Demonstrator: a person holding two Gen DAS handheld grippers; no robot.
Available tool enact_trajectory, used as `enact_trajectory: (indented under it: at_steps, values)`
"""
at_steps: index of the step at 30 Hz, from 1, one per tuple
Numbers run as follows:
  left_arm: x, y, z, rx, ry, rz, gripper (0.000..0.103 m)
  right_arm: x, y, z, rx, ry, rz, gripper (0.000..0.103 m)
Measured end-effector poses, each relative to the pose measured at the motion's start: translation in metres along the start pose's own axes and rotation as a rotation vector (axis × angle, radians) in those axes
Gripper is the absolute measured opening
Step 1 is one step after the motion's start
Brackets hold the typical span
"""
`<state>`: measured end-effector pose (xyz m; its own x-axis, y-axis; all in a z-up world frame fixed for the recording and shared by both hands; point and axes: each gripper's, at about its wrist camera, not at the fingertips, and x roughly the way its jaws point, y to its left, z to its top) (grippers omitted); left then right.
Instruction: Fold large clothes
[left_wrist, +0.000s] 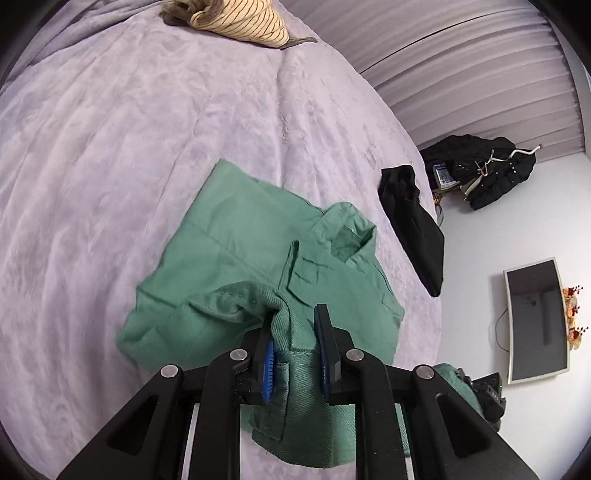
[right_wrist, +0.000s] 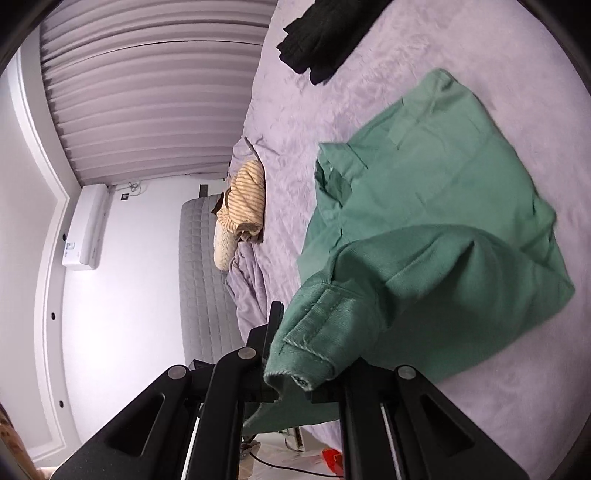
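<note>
A green shirt (left_wrist: 251, 254) lies partly folded on the lilac bedspread (left_wrist: 110, 166), collar toward the right in the left wrist view. My left gripper (left_wrist: 295, 332) is shut on a bunched edge of the green shirt, its blue pads pressing the cloth, which hangs lifted below them. In the right wrist view the green shirt (right_wrist: 443, 206) spreads over the bedspread (right_wrist: 388, 74), and my right gripper (right_wrist: 299, 354) is shut on a stitched hem of it. The cloth drapes over and hides the right finger.
A black garment (left_wrist: 410, 218) lies at the bed's edge, also seen as the black garment (right_wrist: 325, 37). A striped yellow garment (left_wrist: 236, 22) sits at the far end. Dark clothes with a hanger (left_wrist: 487, 173) and a mirror (left_wrist: 535, 321) are on the floor. A grey headboard (right_wrist: 199, 277) borders the bed.
</note>
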<state>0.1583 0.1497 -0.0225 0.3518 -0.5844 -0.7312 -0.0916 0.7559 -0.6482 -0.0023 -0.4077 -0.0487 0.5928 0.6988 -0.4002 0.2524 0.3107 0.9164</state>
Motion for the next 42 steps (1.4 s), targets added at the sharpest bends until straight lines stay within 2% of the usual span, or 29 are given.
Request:
enact_trajectory:
  at_steps: [4,8,12,14,16,17,18,19,20,22,26,27,29,30,31,32,34,36,38,40,42]
  values:
    - [0.054,0.007,0.052,0.014,0.044,0.056,0.020,0.019,-0.012,0.052,0.049,-0.079,-0.070,0.010]
    - [0.106,0.015,0.084,0.049,0.105,0.136,0.020,0.049,-0.034,0.093,0.095,-0.110,-0.165,0.010]
    - [0.137,0.023,0.098,0.067,0.164,0.202,0.021,0.075,-0.058,0.118,0.128,-0.112,-0.262,0.010]
    - [0.141,0.025,0.101,0.071,0.186,0.215,0.022,0.083,-0.066,0.124,0.143,-0.111,-0.283,0.014]
    - [0.138,0.021,0.100,0.104,0.168,0.236,0.034,0.088,-0.068,0.130,0.154,-0.099,-0.301,0.016]
    - [0.134,0.018,0.099,0.131,0.152,0.247,0.041,0.088,-0.066,0.131,0.150,-0.090,-0.305,0.024]
    - [0.129,0.014,0.099,0.157,0.126,0.274,0.071,0.087,-0.063,0.132,0.136,-0.084,-0.304,0.031]
    - [0.123,0.010,0.099,0.183,0.085,0.311,0.094,0.085,-0.057,0.132,0.112,-0.086,-0.302,0.057]
    - [0.114,0.005,0.099,0.222,0.028,0.332,0.095,0.081,-0.051,0.133,0.081,-0.093,-0.307,0.076]
    - [0.111,0.000,0.101,0.269,0.010,0.346,0.095,0.073,-0.038,0.136,0.002,-0.109,-0.351,0.076]
    - [0.136,0.004,0.098,0.315,0.062,0.418,0.095,0.072,-0.034,0.145,-0.127,-0.096,-0.594,0.076]
    - [0.145,0.006,0.095,0.320,0.080,0.432,0.095,0.075,-0.039,0.146,-0.133,-0.083,-0.620,0.076]
    - [0.163,0.010,0.089,0.320,0.108,0.450,0.092,0.084,-0.050,0.146,-0.135,-0.054,-0.688,0.071]
    - [0.172,0.012,0.084,0.320,0.122,0.461,0.079,0.091,-0.057,0.145,-0.141,-0.031,-0.736,0.063]
    - [0.180,0.014,0.081,0.321,0.134,0.480,0.070,0.098,-0.061,0.144,-0.155,-0.008,-0.770,0.016]
    - [0.187,0.016,0.076,0.328,0.138,0.518,0.070,0.103,-0.062,0.141,-0.188,0.002,-0.791,0.004]
    - [0.199,0.020,0.068,0.368,0.123,0.575,0.070,0.103,-0.048,0.133,-0.286,-0.040,-0.806,0.004]
    - [0.210,0.028,0.064,0.379,0.127,0.584,0.070,0.102,-0.049,0.134,-0.330,-0.046,-0.844,0.004]
    - [0.215,0.037,0.064,0.356,0.119,0.558,0.071,0.101,-0.072,0.143,-0.299,-0.029,-0.879,0.005]
    - [0.214,0.040,0.066,0.341,0.114,0.546,0.072,0.098,-0.092,0.148,-0.244,-0.032,-0.849,0.005]
    - [0.209,0.039,0.068,0.340,0.120,0.557,0.072,0.092,-0.097,0.147,-0.214,-0.058,-0.824,0.005]
